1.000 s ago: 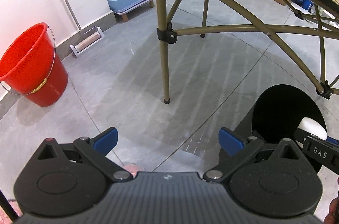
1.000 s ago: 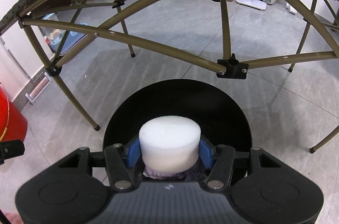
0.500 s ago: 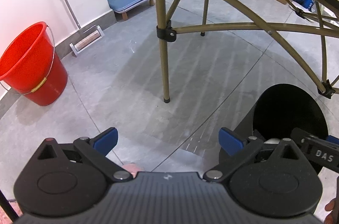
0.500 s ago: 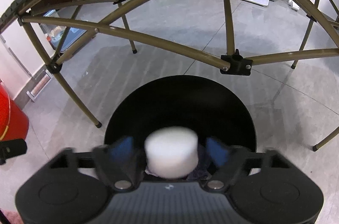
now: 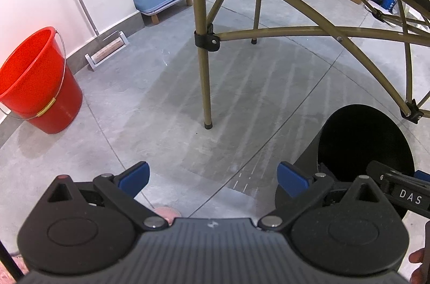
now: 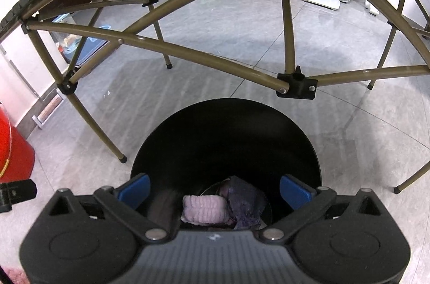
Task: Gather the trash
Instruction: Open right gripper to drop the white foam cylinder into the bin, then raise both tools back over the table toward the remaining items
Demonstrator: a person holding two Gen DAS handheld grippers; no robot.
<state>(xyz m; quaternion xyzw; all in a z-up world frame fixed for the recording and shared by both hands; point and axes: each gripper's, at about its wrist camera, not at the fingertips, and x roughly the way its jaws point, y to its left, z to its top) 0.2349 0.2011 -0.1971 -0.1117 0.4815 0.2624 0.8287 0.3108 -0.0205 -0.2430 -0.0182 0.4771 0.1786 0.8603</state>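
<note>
Left wrist view: left tongs spread wide w/ nothing between the blue pads, hanging over bare floor; black trash bin sits at 3–4 o'clock, its dark mouth open, and part of the right tongs juts over the bin rim at 4 o'clock. Red bucket at 9 o'clock by the wall, table leg at 12 w/ frame arching to 2. A pinkish scrap peeks at 6 o'clock just under the tongs' body; can't tell what it is, maybe the next piece. Right wrist view: right tongs opening to full spread, nothing between the pads, centred over the bin mouth. Trash lies at the bin's bottom at 6 o'clock: a pale pink ribbed wad touching a dark purple crumpled piece on its 3 o'clock side; any other item there is not visible. Judgement: the drop looks done. To do it well, keep the pads fully apart and lift straight up clear of the rim, not sideways, so the bin isn't tipped; mind the table brace at 12–1 o'clock when rising. Then the left tongs, already spread, seem best placed for the next pick-up.
</note>
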